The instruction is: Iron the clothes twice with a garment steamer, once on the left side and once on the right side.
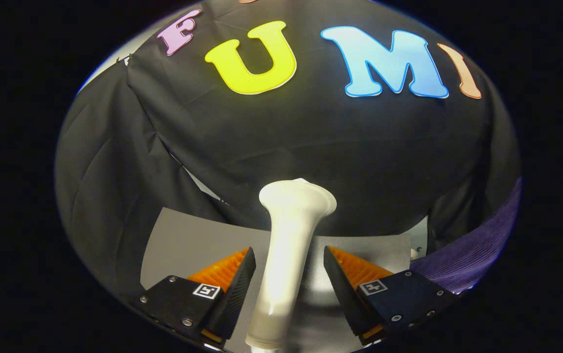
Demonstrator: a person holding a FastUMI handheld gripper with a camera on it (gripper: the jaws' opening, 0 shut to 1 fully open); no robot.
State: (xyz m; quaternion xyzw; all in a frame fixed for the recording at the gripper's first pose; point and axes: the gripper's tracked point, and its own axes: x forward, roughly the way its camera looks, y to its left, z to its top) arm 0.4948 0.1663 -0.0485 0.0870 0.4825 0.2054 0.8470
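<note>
A white garment steamer [288, 230] stands upright between my fingers, its flared head topping out just beyond the fingertips against the black cloth wall. My gripper [288, 252] is open, one finger on each side of the steamer's neck. A narrow gap shows on the left and a wider one on the right. A purple ribbed garment [472, 255] lies to the right, beyond the right finger and partly cut off from sight.
The steamer rests on a grey tabletop [188, 245] that ends at the black cloth wall [310, 137] close behind it. The cloth hangs in folds on the left, with a slit showing a pale surface behind.
</note>
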